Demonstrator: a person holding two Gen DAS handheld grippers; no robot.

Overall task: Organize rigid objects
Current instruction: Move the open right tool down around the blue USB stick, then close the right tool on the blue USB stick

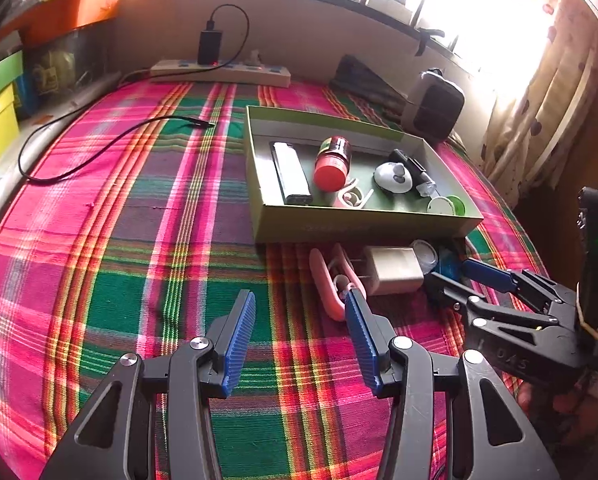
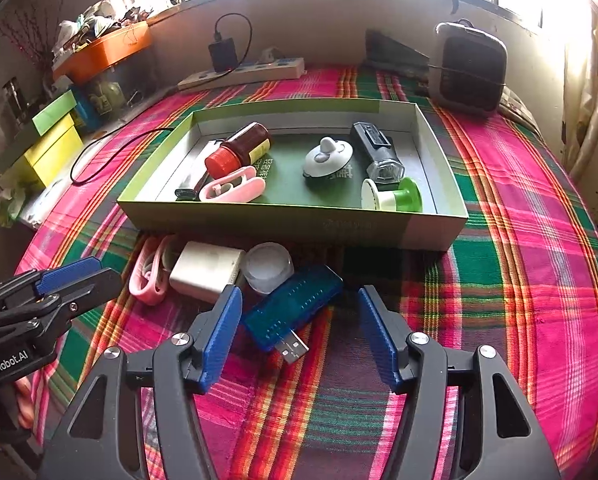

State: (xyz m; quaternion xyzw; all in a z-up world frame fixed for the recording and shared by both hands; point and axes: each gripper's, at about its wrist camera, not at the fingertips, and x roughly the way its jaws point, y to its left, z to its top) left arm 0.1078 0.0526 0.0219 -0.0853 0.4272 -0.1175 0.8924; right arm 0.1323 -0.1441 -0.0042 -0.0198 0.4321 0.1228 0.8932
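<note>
A shallow green cardboard box (image 2: 291,226) on the plaid cloth holds a red-capped bottle (image 2: 239,148), a white knobbed lid (image 2: 327,158), a black torch (image 2: 377,152), a green-and-white spool (image 2: 391,196), a pink clip (image 2: 233,190) and a silver lighter (image 1: 291,174). In front of the box lie another pink clip (image 2: 151,276), a white charger (image 2: 205,270), a small clear jar (image 2: 267,266) and a blue see-through USB stick (image 2: 295,304). My right gripper (image 2: 299,294) is open, with the USB stick lying between its fingers. My left gripper (image 1: 299,296) is open over bare cloth, its right finger beside the pink clip (image 1: 335,284).
A power strip (image 1: 219,70) with a black adapter sits at the back by the wall. A black cable (image 1: 99,148) loops over the cloth at the left. A grey heater (image 2: 471,68) stands at the back right. Yellow and green boxes (image 2: 51,144) are stacked at the left edge.
</note>
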